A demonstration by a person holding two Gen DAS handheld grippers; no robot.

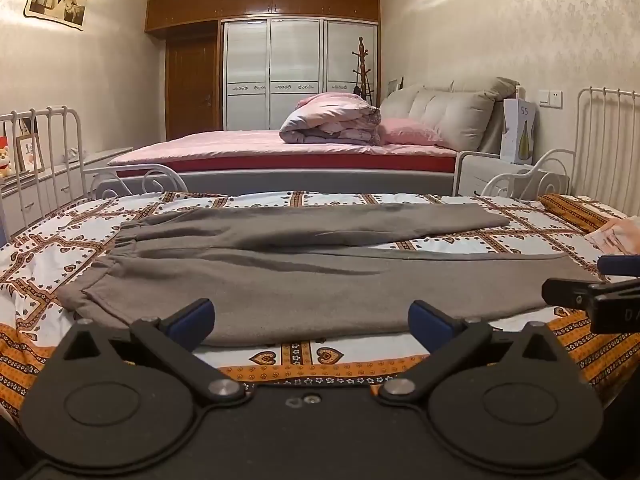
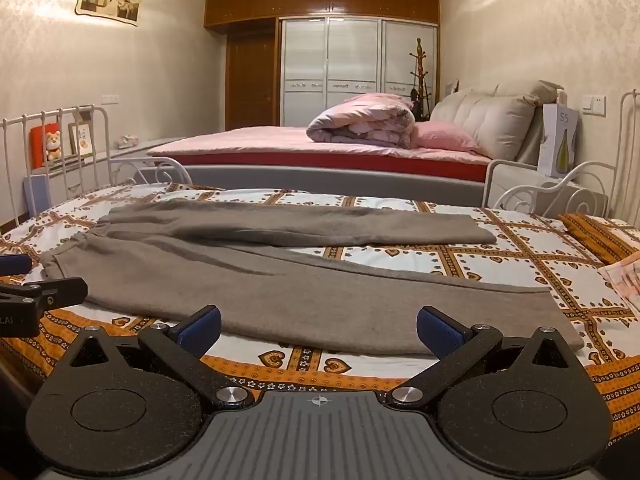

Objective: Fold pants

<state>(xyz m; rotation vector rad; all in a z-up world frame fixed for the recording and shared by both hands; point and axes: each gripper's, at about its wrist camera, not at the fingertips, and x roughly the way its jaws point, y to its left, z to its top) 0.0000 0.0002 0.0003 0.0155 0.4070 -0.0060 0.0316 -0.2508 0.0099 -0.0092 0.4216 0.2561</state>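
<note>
Grey-brown pants [image 1: 312, 280] lie spread flat on the patterned bedsheet [image 1: 304, 354] of the near bed, waistband [image 1: 116, 244] to the left and the 2 legs running right; the far leg [image 2: 304, 224] angles away from the near leg [image 2: 360, 304], leaving a wedge of sheet between them. The left gripper [image 1: 312, 320] and the right gripper [image 2: 318, 326] hover just short of the near edge of the near leg, both with fingers spread wide and nothing between them. The cloth looks like a soft, fairly thick knit: light, limp, and likely to drape and sag wherever it is unsupported, though not slippery against the cotton sheet. A pinch at an edge should lift only 1 layer unless the fingers dig under both. Sensible holds, by this reading, are the gathered waistband at the left and the cuff [image 2: 560, 320] at the right, taken together so the near leg carries over onto the far one without twisting.
</note>
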